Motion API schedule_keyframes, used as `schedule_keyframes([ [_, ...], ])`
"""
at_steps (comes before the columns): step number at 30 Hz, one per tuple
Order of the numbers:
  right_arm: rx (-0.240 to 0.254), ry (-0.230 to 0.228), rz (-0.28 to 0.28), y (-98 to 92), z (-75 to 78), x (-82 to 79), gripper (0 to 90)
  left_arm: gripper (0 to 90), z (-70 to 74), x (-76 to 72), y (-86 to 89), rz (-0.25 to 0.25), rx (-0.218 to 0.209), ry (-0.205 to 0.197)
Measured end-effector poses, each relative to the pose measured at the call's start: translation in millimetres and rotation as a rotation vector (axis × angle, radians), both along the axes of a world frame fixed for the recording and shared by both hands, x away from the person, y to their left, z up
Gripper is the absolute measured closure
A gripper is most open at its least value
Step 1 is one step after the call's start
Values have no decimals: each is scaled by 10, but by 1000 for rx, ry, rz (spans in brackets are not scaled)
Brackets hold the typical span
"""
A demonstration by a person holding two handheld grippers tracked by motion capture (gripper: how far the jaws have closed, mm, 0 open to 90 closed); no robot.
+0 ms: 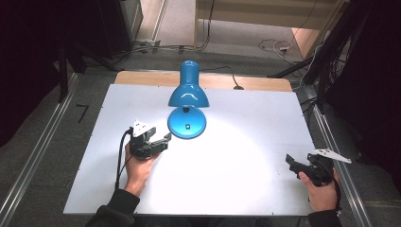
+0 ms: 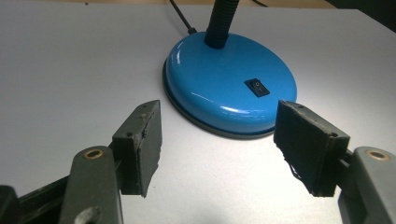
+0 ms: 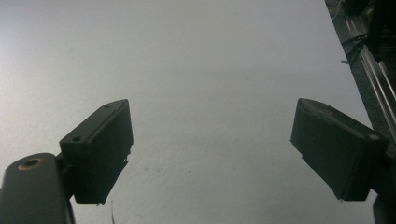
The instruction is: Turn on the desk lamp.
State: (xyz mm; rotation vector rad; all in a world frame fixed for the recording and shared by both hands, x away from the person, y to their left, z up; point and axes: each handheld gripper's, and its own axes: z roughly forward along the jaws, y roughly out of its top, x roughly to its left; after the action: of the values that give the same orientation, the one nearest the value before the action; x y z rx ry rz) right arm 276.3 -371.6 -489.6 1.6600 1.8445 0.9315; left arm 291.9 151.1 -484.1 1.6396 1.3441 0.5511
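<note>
A blue desk lamp stands at the back middle of the white tabletop (image 1: 246,118); its shade (image 1: 188,87) points down and casts a bright pool of light. Its round blue base (image 1: 187,122) carries a black rocker switch (image 2: 257,87) on top, behind which the black flexible neck (image 2: 219,23) rises. My left gripper (image 1: 161,139) hovers just left of the base, open, its jaws aimed at the base (image 2: 229,88) with nothing between them (image 2: 219,126). My right gripper (image 1: 298,160) rests near the table's right edge, open over bare tabletop (image 3: 210,126).
The lamp's black cable (image 1: 234,80) runs off the back of the table over a wooden strip (image 1: 265,82). Metal rails (image 1: 35,156) flank the table on both sides. Loose cables lie on the floor behind (image 1: 274,46).
</note>
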Motion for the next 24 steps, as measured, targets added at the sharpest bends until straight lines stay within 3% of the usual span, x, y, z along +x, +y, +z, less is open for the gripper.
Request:
schedule_keyframes([
  [24,3,1,3,-7,0,-5,116,273,14,-192,242,17,-2,9],
])
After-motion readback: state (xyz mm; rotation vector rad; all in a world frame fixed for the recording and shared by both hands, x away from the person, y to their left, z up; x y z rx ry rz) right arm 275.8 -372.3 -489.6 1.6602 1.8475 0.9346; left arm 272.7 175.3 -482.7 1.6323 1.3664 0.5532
